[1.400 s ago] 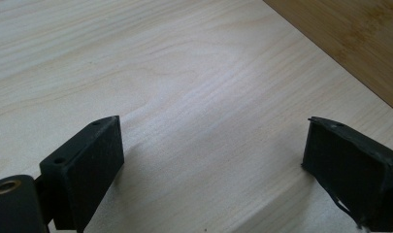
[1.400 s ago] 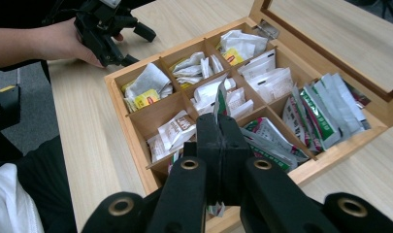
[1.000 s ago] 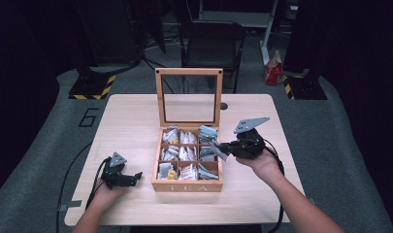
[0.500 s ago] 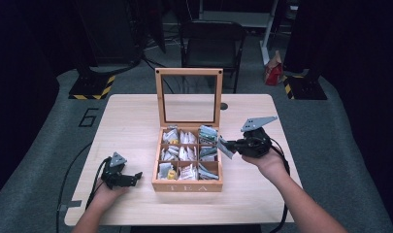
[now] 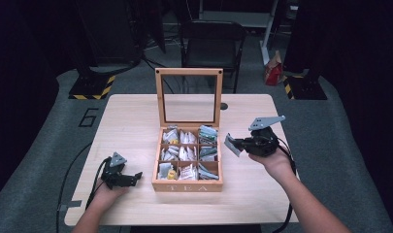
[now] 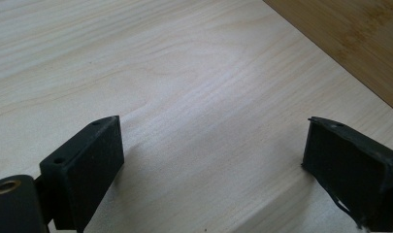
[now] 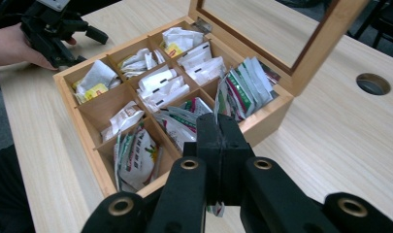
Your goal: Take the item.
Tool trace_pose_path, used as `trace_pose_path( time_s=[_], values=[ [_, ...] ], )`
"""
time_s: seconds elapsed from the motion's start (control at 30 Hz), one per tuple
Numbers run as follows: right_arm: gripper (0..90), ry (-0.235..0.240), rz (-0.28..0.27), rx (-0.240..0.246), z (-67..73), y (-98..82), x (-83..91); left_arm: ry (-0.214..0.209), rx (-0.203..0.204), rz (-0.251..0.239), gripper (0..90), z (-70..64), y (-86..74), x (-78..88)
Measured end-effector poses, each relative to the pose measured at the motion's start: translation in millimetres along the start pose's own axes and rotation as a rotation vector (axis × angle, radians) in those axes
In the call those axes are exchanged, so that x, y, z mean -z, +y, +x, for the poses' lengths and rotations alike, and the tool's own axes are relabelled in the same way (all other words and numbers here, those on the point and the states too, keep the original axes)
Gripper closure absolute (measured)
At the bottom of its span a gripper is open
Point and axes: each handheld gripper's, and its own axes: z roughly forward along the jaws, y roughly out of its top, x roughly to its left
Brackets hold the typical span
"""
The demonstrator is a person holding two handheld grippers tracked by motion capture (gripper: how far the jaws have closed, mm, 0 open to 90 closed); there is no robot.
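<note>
A wooden tea box [image 5: 187,186] marked TEA stands mid-table, its glass lid [image 5: 188,72] upright and its compartments full of tea packets [image 5: 184,153]. Right of the box and above the table, my right gripper [image 5: 236,143] is shut on a pale tea packet [image 5: 231,145]. In the right gripper view the jaws [image 7: 218,131] meet on that packet [image 7: 216,104], seen edge-on, with the box [image 7: 75,111] behind. My left gripper [image 5: 131,177] rests open on the table left of the box. Its jaws [image 6: 213,165] stand wide apart over bare wood, with the box's wall [image 6: 349,39] at top right.
A round cable hole [image 5: 224,106] lies in the tabletop behind the box, also seen as the hole [image 7: 372,83] at right. A dark chair [image 5: 211,36] stands beyond the far edge. Cables trail off the near edge from both grippers.
My right gripper has drawn away from the box to the right, carrying the tea packet clear of the compartments. The left gripper has stayed put.
</note>
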Motion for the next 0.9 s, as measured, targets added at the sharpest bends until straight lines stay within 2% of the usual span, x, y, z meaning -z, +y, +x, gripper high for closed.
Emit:
trace_pose_path(
  time_s=[0.37, 0.9],
  values=[
    [89.9, -0.054, 0.003, -0.023, -11.9, -10.2, 6.4, 0.001, -0.001, 0.000, 7.0, 0.0, 0.0, 0.1],
    [89.8, -0.101, -0.002, -0.061, -26.1, -20.9, 12.2, 0.001, -0.001, 0.000, 7.0, 0.1, 0.0, 0.0]
  ],
)
